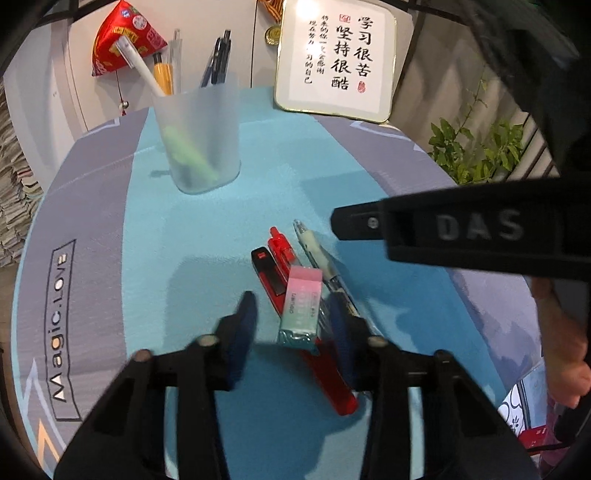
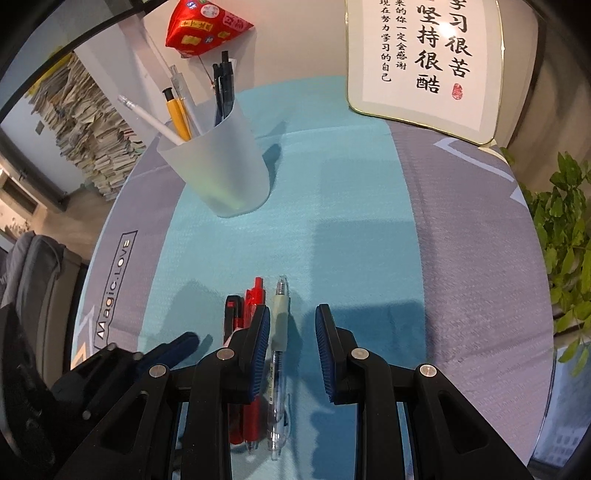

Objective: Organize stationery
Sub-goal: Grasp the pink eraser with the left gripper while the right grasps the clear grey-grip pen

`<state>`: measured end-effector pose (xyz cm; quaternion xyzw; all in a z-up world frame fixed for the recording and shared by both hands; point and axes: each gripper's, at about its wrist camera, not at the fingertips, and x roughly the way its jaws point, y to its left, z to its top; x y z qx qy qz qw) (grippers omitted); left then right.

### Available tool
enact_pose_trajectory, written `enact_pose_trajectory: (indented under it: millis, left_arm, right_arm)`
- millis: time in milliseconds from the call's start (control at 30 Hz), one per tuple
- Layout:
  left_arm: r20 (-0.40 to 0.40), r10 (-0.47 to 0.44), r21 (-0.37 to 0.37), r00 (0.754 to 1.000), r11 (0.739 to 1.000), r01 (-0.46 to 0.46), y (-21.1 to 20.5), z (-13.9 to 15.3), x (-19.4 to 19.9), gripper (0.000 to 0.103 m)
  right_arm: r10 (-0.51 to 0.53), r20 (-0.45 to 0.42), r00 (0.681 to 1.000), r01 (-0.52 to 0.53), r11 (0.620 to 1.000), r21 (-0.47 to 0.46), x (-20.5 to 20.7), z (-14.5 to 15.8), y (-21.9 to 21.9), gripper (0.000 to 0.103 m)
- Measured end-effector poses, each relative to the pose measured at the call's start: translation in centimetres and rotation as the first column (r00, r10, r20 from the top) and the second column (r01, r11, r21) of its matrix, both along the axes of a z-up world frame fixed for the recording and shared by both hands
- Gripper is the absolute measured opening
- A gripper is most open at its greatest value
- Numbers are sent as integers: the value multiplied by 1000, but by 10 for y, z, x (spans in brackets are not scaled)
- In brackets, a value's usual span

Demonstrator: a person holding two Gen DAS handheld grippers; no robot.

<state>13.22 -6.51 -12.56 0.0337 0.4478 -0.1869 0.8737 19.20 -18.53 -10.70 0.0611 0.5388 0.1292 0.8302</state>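
A pink and green eraser [image 1: 301, 304] lies across two red pens [image 1: 282, 258] and a clear pen with a pale green grip [image 1: 319, 258] on the blue mat. My left gripper [image 1: 293, 317] is open, its fingers either side of the eraser, just above it. My right gripper [image 2: 291, 350] is open above the clear pen [image 2: 279, 332], with the red pens [image 2: 253, 299] at its left finger; it also shows in the left wrist view [image 1: 461, 229]. A frosted pen cup [image 1: 197, 136] holding several pens stands at the back left, also in the right wrist view [image 2: 218, 166].
A framed calligraphy sign [image 1: 338, 59] leans at the back right. A red pouch [image 1: 123, 35] hangs on the wall behind the cup. A green plant [image 2: 565, 221] stands off the table's right edge. The mat has grey side bands [image 2: 469, 240].
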Motion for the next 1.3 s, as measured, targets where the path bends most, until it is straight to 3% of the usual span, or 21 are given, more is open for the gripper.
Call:
enact_pose_trajectory:
  millis: [100, 333, 800, 833, 900, 1033, 1300]
  left_arm:
    - [-13, 4, -29, 1000, 1000, -4, 3, -2, 2, 18]
    - [9, 34, -59, 999, 998, -34, 28, 12, -9, 18]
    - [63, 113, -101, 992, 989, -107, 69, 34, -17, 18]
    - [64, 115, -104, 991, 989, -108, 69, 34, -17, 18]
    - [67, 115, -108, 991, 988, -108, 70, 36, -18, 18]
    - [72, 116, -110, 991, 988, -108, 72, 37, -17, 18]
    - [101, 115, -101, 988, 989, -105, 72, 43, -20, 18]
  right_arm:
    - [-3, -5, 1000, 3, 1000, -2, 1, -1, 0, 25]
    - [14, -14, 1000, -14, 1000, -10, 7, -5, 13, 25]
    - [5, -62, 998, -14, 989, -145, 25, -27, 42, 24]
    - [8, -55, 998, -17, 985, -169, 26, -27, 44, 14]
    - [31, -45, 999, -39, 982, -184, 22, -26, 49, 11]
    - [34, -2, 999, -34, 989, -146, 15, -11, 46, 11]
    - [28, 141, 990, -14, 995, -97, -2, 47, 32, 11]
